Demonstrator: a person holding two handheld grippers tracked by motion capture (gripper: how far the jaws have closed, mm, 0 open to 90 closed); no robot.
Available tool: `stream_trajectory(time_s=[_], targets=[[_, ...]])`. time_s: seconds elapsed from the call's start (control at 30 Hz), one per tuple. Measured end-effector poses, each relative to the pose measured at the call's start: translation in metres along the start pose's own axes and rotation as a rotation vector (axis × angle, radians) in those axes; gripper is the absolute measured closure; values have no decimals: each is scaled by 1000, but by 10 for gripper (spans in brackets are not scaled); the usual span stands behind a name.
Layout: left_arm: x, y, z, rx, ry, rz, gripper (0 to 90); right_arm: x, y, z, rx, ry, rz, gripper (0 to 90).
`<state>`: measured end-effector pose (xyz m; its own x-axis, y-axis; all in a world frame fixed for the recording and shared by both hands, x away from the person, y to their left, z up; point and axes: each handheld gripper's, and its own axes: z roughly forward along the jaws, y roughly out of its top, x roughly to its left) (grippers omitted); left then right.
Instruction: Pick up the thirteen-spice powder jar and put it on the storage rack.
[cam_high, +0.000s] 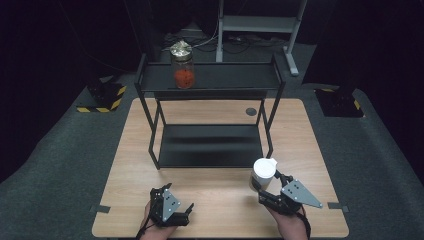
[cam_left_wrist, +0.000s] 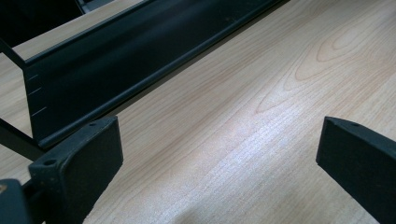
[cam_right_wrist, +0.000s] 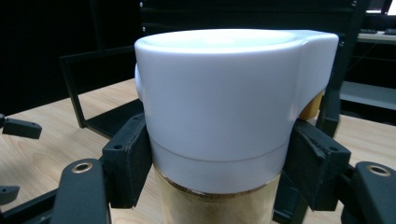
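My right claw (cam_right_wrist: 217, 163) grips the white-lidded jar of tan powder (cam_high: 262, 175); my left claw (cam_left_wrist: 219, 154) is open, empty. Risk: gripping near the lid, the jar may tilt and slip.

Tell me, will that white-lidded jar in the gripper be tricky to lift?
Probably not very. The jar looks rigid, so the right gripper, closed around it just under the white lid, shouldn't squash it. It seems full of tan powder, so likely weighty for its size. Its smooth wall might slip, and being tall and narrow, it could tip if pushed.
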<state>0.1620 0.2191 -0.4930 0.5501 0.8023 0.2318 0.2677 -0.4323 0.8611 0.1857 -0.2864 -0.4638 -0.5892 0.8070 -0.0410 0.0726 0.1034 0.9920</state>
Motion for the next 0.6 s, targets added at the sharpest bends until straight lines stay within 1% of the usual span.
stream_trajectory(time_s=[0.23, 0.43, 0.6], targets=[[0, 0, 0, 2, -4, 6, 7, 2, 9, 11, -10, 12, -9, 292], [1, 0, 0, -1, -5, -3, 6, 1, 17, 17, -26, 14, -9, 292], [2, -1, 0, -5, -8, -11, 6, 2, 28, 23, -46, 14, -18, 292]])
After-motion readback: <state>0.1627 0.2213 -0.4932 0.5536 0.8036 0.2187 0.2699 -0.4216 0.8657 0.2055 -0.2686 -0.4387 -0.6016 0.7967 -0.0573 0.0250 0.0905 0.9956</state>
